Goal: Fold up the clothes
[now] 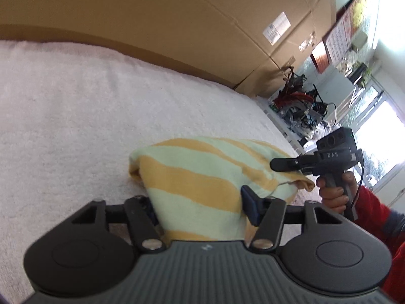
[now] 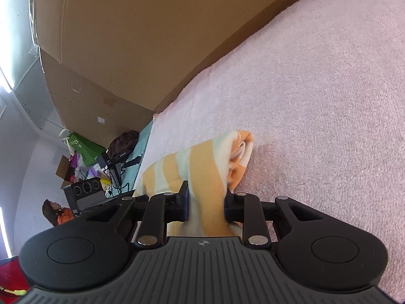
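Nearest in the left wrist view, the left claw (image 1: pixel 200 207) is closing around a soft yellow-and-pale-green striped garment (image 1: pixel 200 177), cloth filling the gap between its dark pads. In the right wrist view the right claw (image 2: pixel 205 206) is pinching the same striped garment (image 2: pixel 202 177) — both pads are pressing into a bunched fold.

The garment is lying in a rumpled heap on a pale, fluffy towelling-covered bench (image 1: pixel 76 114), its far end rolling over on itself. At the right of the left wrist view, a hand (image 1: pixel 336 190) in a red sleeve (image 1: pixel 374 212) is gripping the black handle of the right claw, whose fingers are reaching the garment's edge.

Farther off, large brown cardboard boxes (image 1: pixel 177 20) are standing along the bench's far side, and beyond them a cluttered corner — cables and equipment (image 1: pixel 298 101) — is showing beside bright windows.
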A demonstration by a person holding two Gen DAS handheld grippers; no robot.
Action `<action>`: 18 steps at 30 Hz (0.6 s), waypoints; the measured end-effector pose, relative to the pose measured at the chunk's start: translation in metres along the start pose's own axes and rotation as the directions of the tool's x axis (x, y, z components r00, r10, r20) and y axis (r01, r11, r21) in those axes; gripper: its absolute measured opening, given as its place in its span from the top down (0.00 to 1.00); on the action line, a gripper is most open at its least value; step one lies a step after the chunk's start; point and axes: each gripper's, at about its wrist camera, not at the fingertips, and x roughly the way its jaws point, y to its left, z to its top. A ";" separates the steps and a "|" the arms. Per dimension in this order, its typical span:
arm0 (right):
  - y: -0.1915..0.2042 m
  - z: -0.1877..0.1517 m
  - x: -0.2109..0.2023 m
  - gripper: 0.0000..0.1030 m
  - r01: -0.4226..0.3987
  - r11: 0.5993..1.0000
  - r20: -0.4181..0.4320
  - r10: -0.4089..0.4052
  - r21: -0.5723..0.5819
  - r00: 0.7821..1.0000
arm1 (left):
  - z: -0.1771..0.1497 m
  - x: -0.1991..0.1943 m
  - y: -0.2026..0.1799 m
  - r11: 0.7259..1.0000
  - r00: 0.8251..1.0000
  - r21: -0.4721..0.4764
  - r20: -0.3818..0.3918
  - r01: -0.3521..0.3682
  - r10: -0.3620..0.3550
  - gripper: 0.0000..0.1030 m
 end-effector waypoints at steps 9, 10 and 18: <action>0.027 0.034 0.010 0.76 -0.034 0.997 0.077 0.040 -0.073 0.996 | 0.032 -0.028 -0.011 0.994 0.988 0.098 0.150 -0.049 0.034 0.67; 0.029 0.042 0.015 0.76 -0.043 0.996 0.087 0.050 -0.079 0.995 | 0.038 -0.031 -0.010 0.993 0.986 0.107 0.165 -0.056 0.038 0.67; 0.035 0.103 0.098 0.76 -0.082 0.992 0.115 0.093 -0.094 0.989 | 0.105 -0.038 0.041 0.975 0.961 0.117 0.227 -0.188 0.158 0.67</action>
